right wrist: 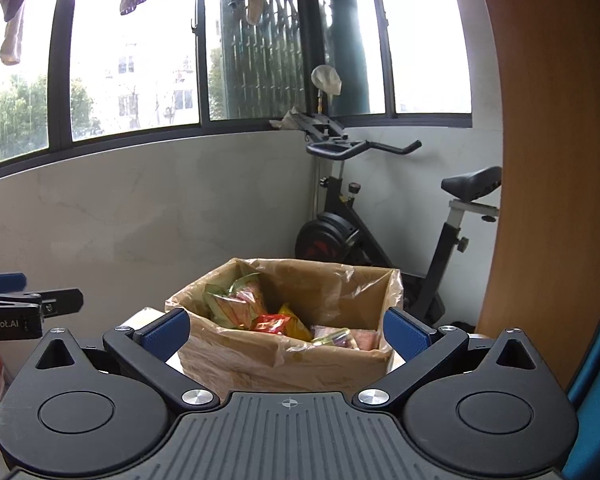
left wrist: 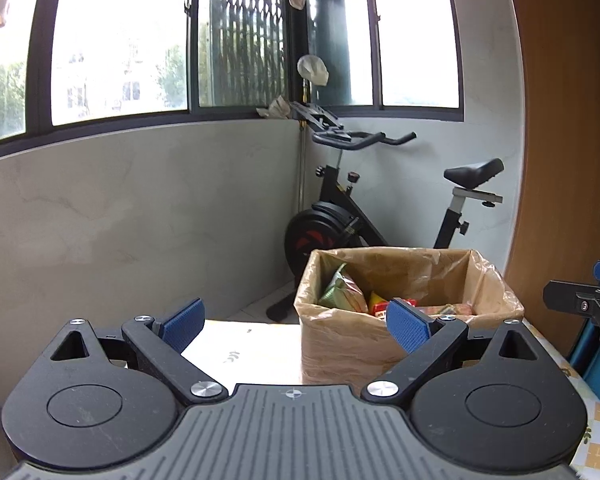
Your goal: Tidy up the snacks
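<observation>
Two pairs of blue-padded fingers stand wide apart and hold nothing: the left gripper (left wrist: 294,322) over the pale tabletop (left wrist: 248,348), the right gripper (right wrist: 286,330) framing a cardboard box (right wrist: 284,364). The box, lined with a thin plastic bag, sits on the tabletop and holds the snack packets (right wrist: 260,312), green, red and yellow. Behind it, an exercise bike (left wrist: 380,208) stands below the windows.

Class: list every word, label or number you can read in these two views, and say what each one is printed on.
"nRobot.AI": white letters, cut off by the frame's left edge, on the left claw's black body, right wrist view.
Snack packets in the lined cardboard box: print too blurred to read.
</observation>
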The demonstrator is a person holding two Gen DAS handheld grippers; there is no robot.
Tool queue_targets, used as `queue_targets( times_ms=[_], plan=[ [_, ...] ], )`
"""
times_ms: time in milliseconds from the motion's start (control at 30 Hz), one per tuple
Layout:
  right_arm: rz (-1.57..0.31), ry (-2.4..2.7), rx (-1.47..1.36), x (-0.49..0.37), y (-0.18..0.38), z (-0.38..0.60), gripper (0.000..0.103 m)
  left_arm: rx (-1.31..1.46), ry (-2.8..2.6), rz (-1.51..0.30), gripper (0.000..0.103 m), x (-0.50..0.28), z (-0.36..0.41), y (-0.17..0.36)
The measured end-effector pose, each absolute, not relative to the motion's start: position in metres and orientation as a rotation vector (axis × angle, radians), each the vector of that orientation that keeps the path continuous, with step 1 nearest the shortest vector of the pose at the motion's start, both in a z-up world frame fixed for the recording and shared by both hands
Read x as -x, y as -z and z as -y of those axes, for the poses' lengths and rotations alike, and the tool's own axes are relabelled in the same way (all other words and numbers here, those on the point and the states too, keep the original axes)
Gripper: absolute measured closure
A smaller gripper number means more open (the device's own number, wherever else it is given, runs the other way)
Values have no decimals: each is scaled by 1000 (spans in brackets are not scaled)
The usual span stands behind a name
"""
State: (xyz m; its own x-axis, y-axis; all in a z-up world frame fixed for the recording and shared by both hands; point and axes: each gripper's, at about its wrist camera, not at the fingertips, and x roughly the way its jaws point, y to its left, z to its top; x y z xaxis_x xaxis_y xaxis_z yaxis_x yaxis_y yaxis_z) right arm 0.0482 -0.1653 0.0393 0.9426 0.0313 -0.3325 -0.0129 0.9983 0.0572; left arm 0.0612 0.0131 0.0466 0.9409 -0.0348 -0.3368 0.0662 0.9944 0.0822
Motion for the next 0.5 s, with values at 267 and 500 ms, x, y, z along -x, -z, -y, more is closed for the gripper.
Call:
queue_targets(
  times_ms=[267,500],
  plan=[
    [-325,-16,-56,-40,-48,162,0,-75,67,-317,4,-52,-17,-51],
    [-310,-22,-60,-35,-53,159,0,-60,58,-312,4,-50,-22,-57]
  ],
)
